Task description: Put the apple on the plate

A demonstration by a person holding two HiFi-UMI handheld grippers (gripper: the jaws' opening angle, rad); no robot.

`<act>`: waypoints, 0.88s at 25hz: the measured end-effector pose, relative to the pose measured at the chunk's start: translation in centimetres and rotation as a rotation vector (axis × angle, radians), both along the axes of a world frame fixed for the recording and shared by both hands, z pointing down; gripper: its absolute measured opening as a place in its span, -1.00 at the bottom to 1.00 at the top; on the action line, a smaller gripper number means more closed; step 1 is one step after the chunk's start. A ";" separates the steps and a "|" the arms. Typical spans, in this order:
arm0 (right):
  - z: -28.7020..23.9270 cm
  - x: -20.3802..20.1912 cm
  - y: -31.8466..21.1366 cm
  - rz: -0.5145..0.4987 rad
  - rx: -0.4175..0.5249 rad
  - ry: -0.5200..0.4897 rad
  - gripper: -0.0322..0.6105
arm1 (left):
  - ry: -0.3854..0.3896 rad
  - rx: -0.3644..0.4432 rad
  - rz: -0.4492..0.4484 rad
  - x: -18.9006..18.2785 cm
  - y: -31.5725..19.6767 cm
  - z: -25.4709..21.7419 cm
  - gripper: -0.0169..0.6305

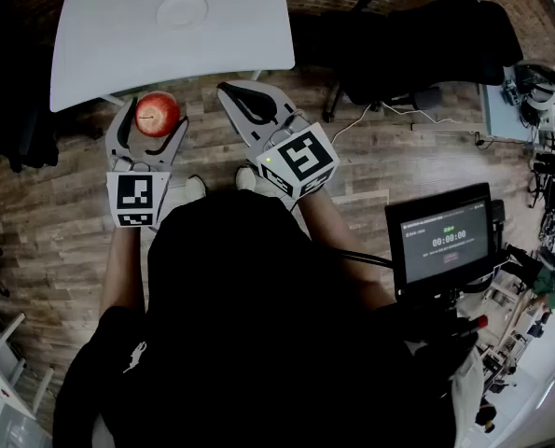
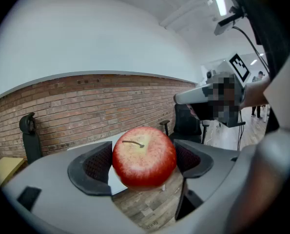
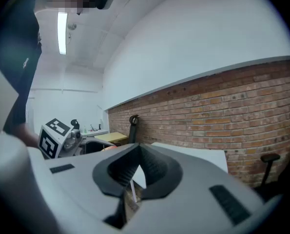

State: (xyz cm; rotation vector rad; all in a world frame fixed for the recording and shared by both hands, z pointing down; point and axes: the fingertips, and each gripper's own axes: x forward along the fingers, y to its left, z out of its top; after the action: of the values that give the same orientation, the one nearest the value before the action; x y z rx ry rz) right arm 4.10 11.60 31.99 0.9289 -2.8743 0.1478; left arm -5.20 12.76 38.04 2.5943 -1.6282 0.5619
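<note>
The fingers [image 2: 98, 165] of the left gripper [image 1: 154, 119] are spread wide and are pressed on a red apple [image 1: 157, 112] from both sides. The apple [image 2: 144, 156] is held between the dark pads with its stem up. The fingers of the right gripper [image 1: 235, 96] are brought together at the tips, and nothing is held between them [image 3: 137, 167].

Both grippers are held over the wooden floor [image 1: 370, 157], just before the near edge of the table [image 1: 100, 54]. The apple is seen just at that edge, near the left corner of the table, and it is not yet above the top. The right gripper is placed beside the left one, more toward the middle of the near edge, and it does not touch the apple.

A thin leg is seen under the near edge of the table, between the two grippers. The plate [image 1: 182, 10] is white and lies flat on the table, far from the near edge, about at the middle of the width. Between the near edge and the plate only the white top of the table is seen.

To the right of the table a black office chair [image 1: 426, 45] stands on the floor, well apart from the grippers. Nearer to the person, on the right of the table, a dark screen [image 1: 445, 241] is mounted. Behind the table a brick wall [image 2: 86, 106] is seen in the left gripper view.
</note>
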 end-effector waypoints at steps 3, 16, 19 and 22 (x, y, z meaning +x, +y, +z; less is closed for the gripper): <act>0.0 0.0 0.0 0.000 0.003 0.002 -0.89 | 0.001 0.002 0.002 0.0 -0.1 -0.1 0.29; 0.4 -0.3 0.5 -0.024 -0.013 0.007 -0.89 | 0.013 -0.011 -0.008 -0.1 0.0 0.5 0.29; 0.7 0.0 0.5 -0.016 -0.021 0.007 -0.89 | 0.016 -0.013 0.002 0.2 -0.1 0.6 0.29; 0.7 0.1 0.3 -0.010 -0.024 0.010 -0.89 | 0.018 -0.007 0.006 0.2 -0.4 0.4 0.29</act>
State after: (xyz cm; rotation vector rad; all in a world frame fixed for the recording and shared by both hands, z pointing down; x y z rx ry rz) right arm 4.15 11.88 32.73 0.9078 -2.8609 0.1753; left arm -4.96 12.38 38.40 2.5927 -1.6101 0.5427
